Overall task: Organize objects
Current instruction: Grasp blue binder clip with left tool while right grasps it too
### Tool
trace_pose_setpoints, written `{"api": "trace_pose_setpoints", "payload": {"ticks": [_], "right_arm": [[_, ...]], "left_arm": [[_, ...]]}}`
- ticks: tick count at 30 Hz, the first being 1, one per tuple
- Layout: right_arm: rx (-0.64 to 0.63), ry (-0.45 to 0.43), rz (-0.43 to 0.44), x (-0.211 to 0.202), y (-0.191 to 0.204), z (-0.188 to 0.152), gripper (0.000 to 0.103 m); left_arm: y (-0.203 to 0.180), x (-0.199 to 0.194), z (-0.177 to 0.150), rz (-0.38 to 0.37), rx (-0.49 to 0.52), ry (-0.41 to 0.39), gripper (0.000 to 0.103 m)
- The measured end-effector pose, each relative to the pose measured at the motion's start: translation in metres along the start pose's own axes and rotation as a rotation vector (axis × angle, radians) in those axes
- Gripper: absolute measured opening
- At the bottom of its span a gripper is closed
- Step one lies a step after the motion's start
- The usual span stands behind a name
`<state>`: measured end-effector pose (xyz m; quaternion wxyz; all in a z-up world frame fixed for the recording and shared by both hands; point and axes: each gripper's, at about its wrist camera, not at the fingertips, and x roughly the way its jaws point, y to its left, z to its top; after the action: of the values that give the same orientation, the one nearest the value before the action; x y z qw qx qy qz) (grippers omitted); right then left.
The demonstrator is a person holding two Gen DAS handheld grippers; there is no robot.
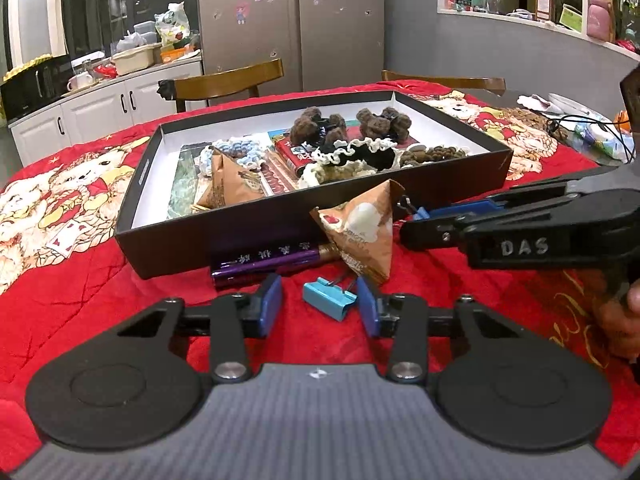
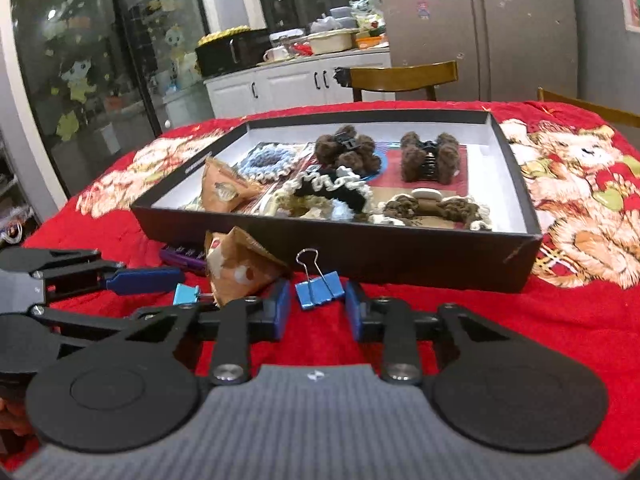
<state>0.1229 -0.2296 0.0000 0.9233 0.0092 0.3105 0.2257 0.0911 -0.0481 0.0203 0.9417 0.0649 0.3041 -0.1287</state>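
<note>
Black box (image 2: 336, 248) on red cloth, filled already. Just before it, two blue clips. Left claw (image 1: 318, 306) half spread around light clip (image 1: 326, 298), touching perhaps one pad. Right claw (image 2: 318, 306) half spread around darker clip (image 2: 319, 290), handles pointing boxward.

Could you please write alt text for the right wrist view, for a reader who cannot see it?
The right tongs straddle a blue binder clip lying on a red blanket, pads not visibly pressing it. Behind stands a shallow black box holding fuzzy hair clips and scrunchies; the left tongs reach in beside a brown triangular packet.
</note>
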Motion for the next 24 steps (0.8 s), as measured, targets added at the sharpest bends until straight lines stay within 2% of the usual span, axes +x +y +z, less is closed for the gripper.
{"api": "trace_pose_setpoints", "payload": {"ticks": [3, 4, 24], "right_arm": [[-0.064, 0.003, -0.026, -0.001, 0.011, -0.002, 0.028], [-0.081, 0.003, -0.034, -0.002, 0.014, -0.002, 0.028], [-0.088, -0.03, -0.022, -0.015, 0.013, -0.005, 0.027]], "left_arm": [[-0.004, -0.001, -0.001, 0.008, 0.013, -0.004, 0.039], [-0.005, -0.001, -0.001, 0.009, 0.017, -0.005, 0.034], [-0.01, -0.009, -0.004, 0.071, 0.016, -0.005, 0.033]]}}
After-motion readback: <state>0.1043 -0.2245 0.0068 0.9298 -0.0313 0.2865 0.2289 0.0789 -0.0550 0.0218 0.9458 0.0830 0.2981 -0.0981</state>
